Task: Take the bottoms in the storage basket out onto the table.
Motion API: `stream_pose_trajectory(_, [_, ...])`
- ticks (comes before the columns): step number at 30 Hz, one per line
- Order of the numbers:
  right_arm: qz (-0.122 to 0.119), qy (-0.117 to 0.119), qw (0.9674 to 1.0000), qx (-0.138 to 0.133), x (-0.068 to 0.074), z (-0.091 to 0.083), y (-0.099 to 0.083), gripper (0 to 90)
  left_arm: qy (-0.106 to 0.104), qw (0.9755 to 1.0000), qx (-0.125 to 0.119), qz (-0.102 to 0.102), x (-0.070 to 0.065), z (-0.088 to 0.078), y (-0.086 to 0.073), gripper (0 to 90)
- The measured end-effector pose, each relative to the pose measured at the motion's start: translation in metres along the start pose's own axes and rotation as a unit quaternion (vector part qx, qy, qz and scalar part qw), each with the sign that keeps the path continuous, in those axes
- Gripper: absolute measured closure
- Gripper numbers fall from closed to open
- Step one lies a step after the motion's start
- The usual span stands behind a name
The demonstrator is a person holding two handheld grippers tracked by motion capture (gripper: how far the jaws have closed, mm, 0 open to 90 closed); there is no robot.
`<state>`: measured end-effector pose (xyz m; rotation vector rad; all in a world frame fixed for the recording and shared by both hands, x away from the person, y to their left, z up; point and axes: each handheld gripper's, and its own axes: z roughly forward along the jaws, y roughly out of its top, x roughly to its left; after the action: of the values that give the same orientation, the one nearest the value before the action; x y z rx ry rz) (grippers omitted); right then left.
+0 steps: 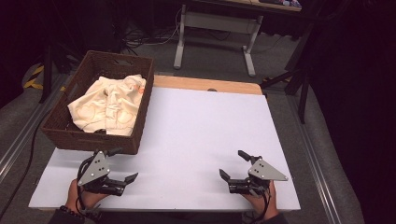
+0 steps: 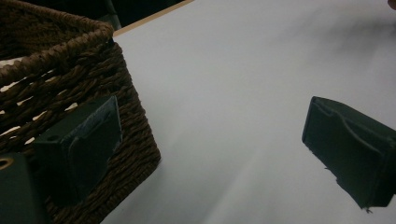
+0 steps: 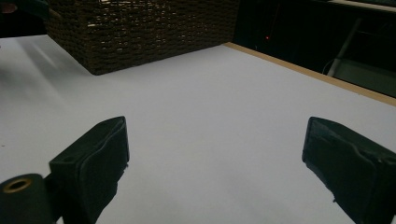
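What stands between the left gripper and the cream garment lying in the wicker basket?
The basket's near wall. The left gripper, jaws open and empty, sits low just in front of it, while the cream garment lies inside behind that wall. From above, nothing covers the garment.

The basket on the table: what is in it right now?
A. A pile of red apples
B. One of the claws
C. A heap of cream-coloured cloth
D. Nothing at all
C. In the high view the brown woven basket at the table's left holds a crumpled cream-coloured cloth; both claws rest open near the table's front edge, outside it.
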<state>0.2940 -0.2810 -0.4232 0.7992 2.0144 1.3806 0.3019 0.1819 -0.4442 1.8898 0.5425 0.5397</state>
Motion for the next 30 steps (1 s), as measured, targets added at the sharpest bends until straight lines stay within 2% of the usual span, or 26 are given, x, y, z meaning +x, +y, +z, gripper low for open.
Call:
stream_pose_trajectory(7, [0.012,-0.001,0.9999,-0.001,-0.004,0.000,-0.001,8.1,0.003,1.0000,0.004,0.007,0.000,0.001,0.000,6.8])
stream_pose_trajectory(13, [0.022,0.000,0.9998,0.001,-0.006,0.002,-0.002,8.3,0.015,0.9999,-0.003,-0.002,0.002,-0.002,-0.001,7.9])
stream_pose_trajectory(15, [0.022,0.001,0.9997,0.000,-0.007,0.002,-0.003,9.0,0.014,0.9999,-0.003,-0.002,0.003,-0.003,-0.001,8.4])
stream_pose_trajectory(20, [0.022,-0.005,0.9997,-0.005,-0.008,0.002,-0.003,10.1,0.026,0.9996,-0.008,0.000,0.004,-0.007,0.000,8.9])
stream_pose_trajectory(26, [0.018,-0.001,0.9998,-0.006,-0.009,0.002,-0.003,11.8,0.031,0.9995,-0.007,0.002,0.005,-0.009,0.001,9.9])
stream_pose_trajectory(28, [0.022,0.000,0.9997,-0.007,-0.009,0.002,-0.003,11.8,0.033,0.9994,-0.011,-0.003,0.005,-0.011,0.001,10.6])
stream_pose_trajectory(30, [0.023,0.001,0.9997,-0.010,-0.009,0.002,-0.003,12.2,0.037,0.9992,-0.011,0.001,0.006,-0.012,0.001,10.8])
